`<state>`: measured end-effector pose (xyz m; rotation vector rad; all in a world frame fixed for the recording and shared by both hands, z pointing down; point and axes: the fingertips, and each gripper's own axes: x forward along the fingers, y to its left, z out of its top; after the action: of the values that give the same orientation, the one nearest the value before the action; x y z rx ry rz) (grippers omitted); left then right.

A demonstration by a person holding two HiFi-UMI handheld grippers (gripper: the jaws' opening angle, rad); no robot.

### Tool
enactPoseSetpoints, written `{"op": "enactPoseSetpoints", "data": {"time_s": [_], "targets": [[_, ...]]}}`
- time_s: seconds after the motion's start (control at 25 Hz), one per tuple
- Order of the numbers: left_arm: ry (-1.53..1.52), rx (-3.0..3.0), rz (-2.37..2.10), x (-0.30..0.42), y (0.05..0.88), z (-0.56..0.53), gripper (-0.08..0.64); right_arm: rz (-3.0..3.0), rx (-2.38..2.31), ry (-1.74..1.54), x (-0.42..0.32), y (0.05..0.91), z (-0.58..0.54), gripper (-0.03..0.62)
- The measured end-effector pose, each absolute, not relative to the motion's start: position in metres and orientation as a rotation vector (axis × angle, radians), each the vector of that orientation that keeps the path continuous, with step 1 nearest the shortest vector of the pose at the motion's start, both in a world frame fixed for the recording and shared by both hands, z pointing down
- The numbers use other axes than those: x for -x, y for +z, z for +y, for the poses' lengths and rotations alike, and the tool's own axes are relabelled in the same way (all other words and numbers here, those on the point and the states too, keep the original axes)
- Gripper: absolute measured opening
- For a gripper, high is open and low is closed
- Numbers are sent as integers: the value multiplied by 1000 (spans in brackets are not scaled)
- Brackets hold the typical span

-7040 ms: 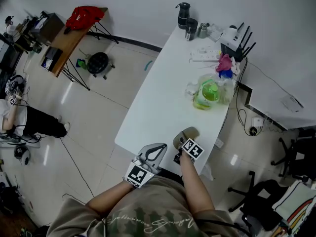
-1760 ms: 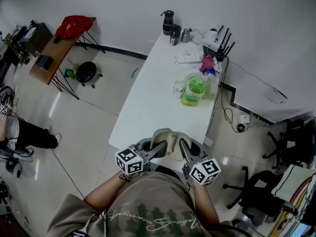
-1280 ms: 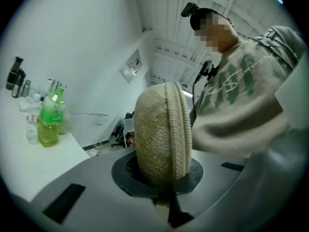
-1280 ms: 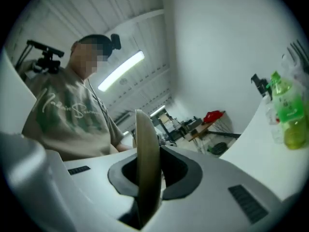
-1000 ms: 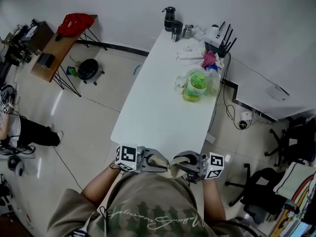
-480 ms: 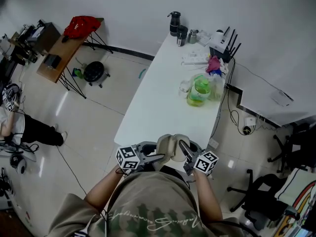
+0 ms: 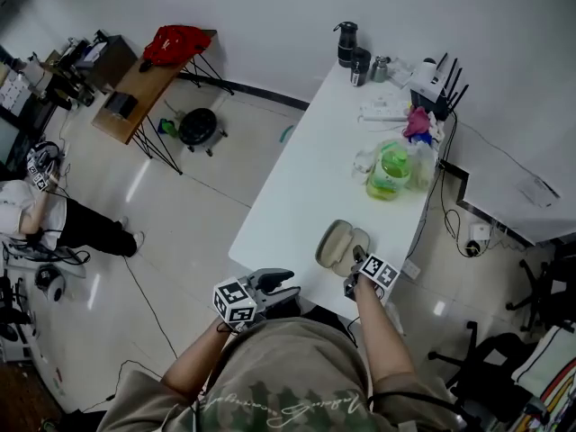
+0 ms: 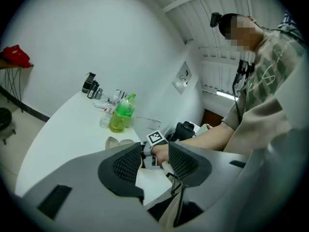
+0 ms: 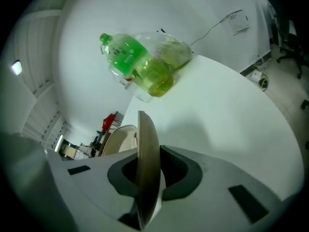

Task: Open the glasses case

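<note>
On the white bench (image 7: 297, 196) the case (image 7: 335, 244) lies open. Your right tool (image 7: 358, 259) is clamped on one half, so lower it gently. Your left tool (image 7: 281, 284) has just been opening, with nothing between its jaws.

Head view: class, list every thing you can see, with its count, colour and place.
table: one, white, centre
glasses case: one, beige, open, table's near end
bottle: one, green, in clear bag, right side
flasks: two, black, far end
router: one, white, far right corner
side table: one, wooden, upper left
bag: one, red, on side table
left gripper: one, grey, beyond near edge, jaws just been opening, empty
right gripper: one, grey, shut on glasses case
</note>
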<state>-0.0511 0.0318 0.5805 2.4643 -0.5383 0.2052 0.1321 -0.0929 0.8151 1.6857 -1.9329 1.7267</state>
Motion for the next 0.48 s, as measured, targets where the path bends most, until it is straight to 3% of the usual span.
{"op": "enactPoseSetpoints", "data": {"time_s": [0.28, 0.48], "targets": [[226, -2512, -503, 35, 575, 57, 184, -1938, -1708, 1571, -121, 828, -108, 53], [162, -2459, -652, 52, 571, 31, 184, -2070, -1801, 1321, -133, 769, -106, 133]]}}
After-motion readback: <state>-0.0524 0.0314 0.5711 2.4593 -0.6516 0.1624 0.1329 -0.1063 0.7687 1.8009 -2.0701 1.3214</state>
